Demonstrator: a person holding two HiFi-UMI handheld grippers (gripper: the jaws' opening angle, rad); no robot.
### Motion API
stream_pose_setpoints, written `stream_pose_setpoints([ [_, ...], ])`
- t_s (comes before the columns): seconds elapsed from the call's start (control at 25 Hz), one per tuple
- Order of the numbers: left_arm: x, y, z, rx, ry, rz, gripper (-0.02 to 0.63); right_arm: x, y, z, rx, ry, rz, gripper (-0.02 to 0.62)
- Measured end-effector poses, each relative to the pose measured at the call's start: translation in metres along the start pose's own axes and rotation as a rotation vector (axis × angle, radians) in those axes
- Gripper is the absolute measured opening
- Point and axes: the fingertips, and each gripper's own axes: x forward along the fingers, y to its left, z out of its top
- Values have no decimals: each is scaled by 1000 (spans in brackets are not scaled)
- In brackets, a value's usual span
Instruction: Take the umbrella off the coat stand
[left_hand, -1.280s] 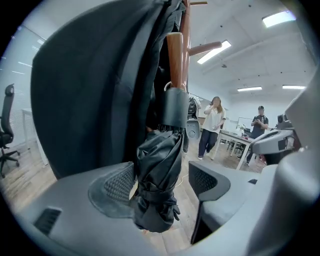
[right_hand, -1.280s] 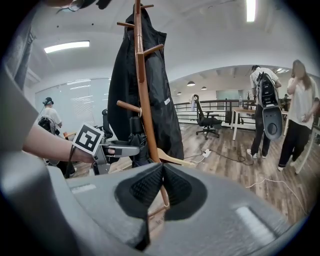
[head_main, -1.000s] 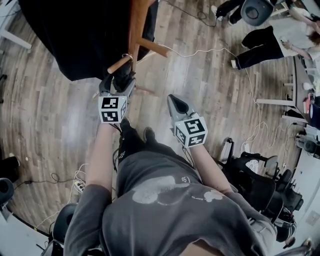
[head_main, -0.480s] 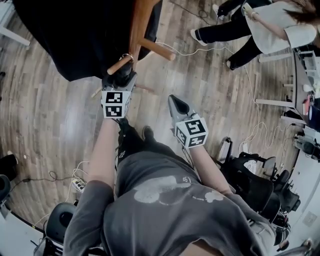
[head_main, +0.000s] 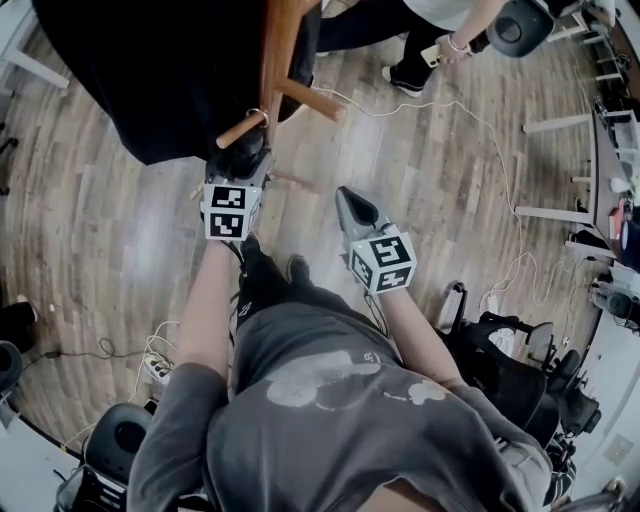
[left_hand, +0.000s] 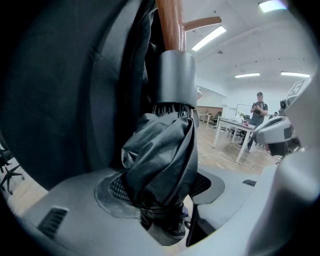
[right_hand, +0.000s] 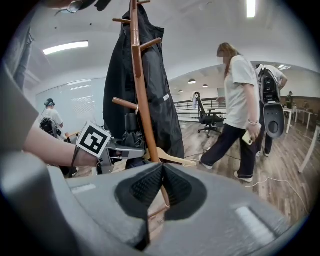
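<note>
A folded black umbrella (left_hand: 160, 160) hangs by its grey handle (left_hand: 172, 77) from a peg of the wooden coat stand (left_hand: 170, 22). My left gripper (left_hand: 160, 187) is around its bunched fabric, jaws closing, and the fabric lies against both pads. In the head view the left gripper (head_main: 238, 168) sits just under the peg, at the umbrella (head_main: 243, 150). A black coat (head_main: 160, 70) hangs on the stand (head_main: 280, 50) behind it. My right gripper (head_main: 345, 198) hovers to the right, shut and empty; its view shows its jaws (right_hand: 161, 172) together, facing the stand (right_hand: 140, 90) and the left gripper (right_hand: 120, 150).
A person (right_hand: 240, 110) walks past beyond the stand, at the top of the head view (head_main: 420, 20). A white cable (head_main: 480, 130) trails over the wood floor. An office chair (right_hand: 207, 117) stands farther back. A power strip (head_main: 158, 370) lies by my left foot.
The left gripper has edged up onto the umbrella and its jaws have narrowed around it. The person at the top has walked leftward. The right gripper has stayed put.
</note>
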Motion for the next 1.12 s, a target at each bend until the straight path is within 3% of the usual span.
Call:
stream_pose_setpoints([
  [1.12, -82, -8, 18, -112, -29, 91, 249, -37, 16, 22, -28, -71, 66, -2],
])
